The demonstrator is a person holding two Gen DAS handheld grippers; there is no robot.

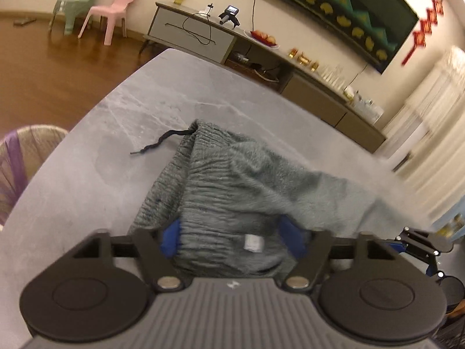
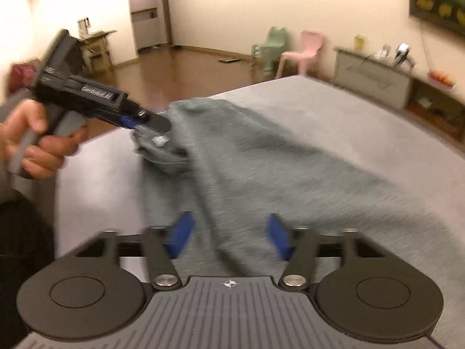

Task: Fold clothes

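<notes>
Left gripper (image 2: 151, 128) is pinching the pants' (image 1: 232, 180) waistband at frame left; right gripper (image 2: 229, 235), spread, is straddling cloth running lengthwise toward upper left.

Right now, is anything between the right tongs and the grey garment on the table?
Nothing visible. The grey fleece garment already lies between the open right tongs, with no other object on the grey marble-look table near them. The left tongs hold its far end by the white label, apart from the right ones.
</notes>
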